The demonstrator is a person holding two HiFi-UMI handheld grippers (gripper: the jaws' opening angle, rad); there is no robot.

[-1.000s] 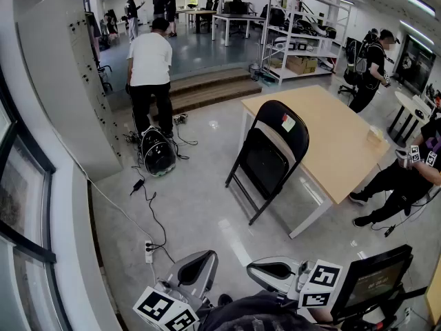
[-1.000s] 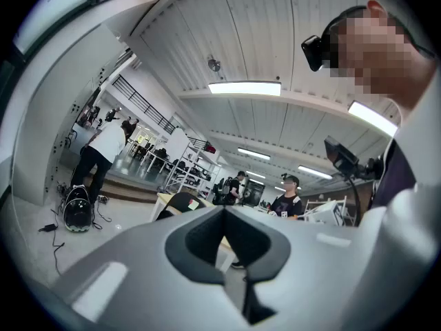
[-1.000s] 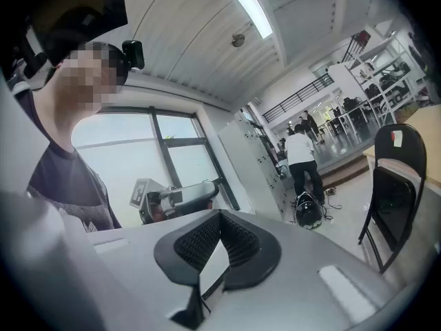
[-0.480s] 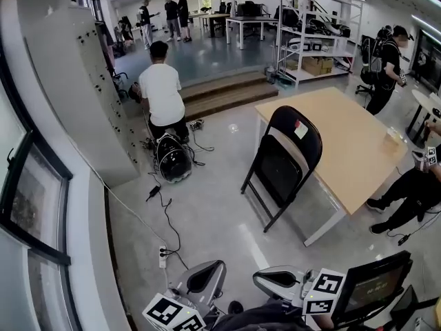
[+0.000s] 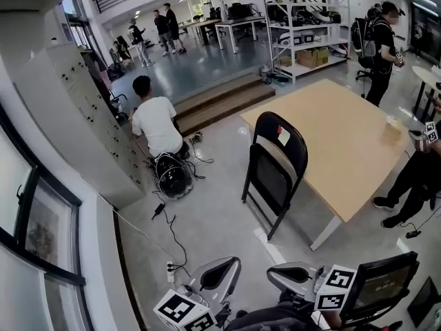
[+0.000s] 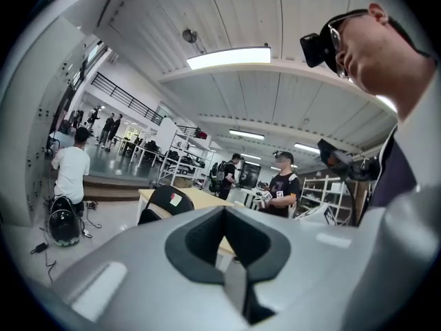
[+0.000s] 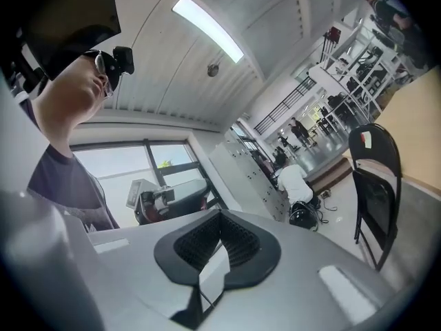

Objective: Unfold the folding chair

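Nothing of the unfolding is done yet. The chair [image 5: 275, 163] stands folded, seat up against its back, just beside the table [image 5: 351, 129]. The left gripper [image 5: 219, 276] and right gripper [image 5: 289, 274] are well apart from the table and chair, jaws together on nothing. Reaching, gripping and opening the chair all remain.

One black folding chair [image 5: 275, 167]. One pale wooden table [image 5: 344, 133]. One metal shelving rack [image 5: 306, 19]. Two hand-held grippers: the left gripper [image 5: 220, 273] and the right gripper [image 5: 288, 274]. Six people: one crouching person [image 5: 157, 124], three distant figures [image 5: 162, 26], one backpack wearer [image 5: 380, 40], one seated person [image 5: 413, 178].
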